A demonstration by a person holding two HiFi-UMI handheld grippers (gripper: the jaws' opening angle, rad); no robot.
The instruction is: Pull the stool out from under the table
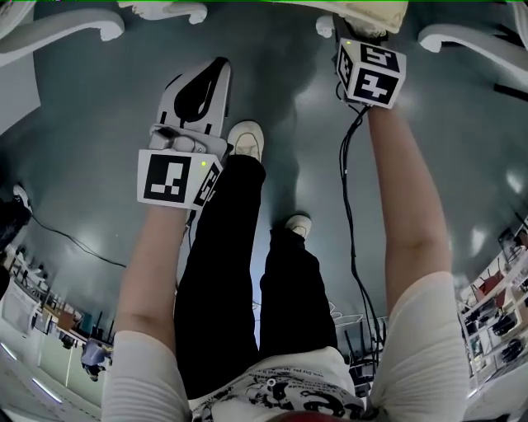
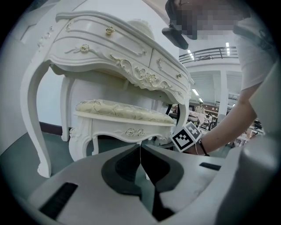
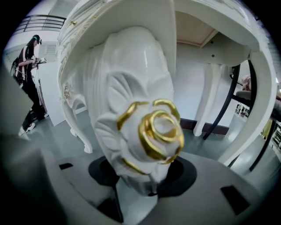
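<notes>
The white stool with a cream cushion stands under the ornate white table. In the right gripper view its carved corner with a gold rose fills the frame, and my right gripper is shut on that carving, one pad on each side. The head view shows the right gripper reaching the stool's edge at the top. My left gripper hangs over the floor, away from the stool; its jaws meet with nothing between them. The right gripper's marker cube shows beside the stool's near corner.
Curved table legs flank the stool. My legs and white shoes stand on the grey-green floor. A cable trails from the right gripper. Another person stands far off at the left. Shelves line the room's edges.
</notes>
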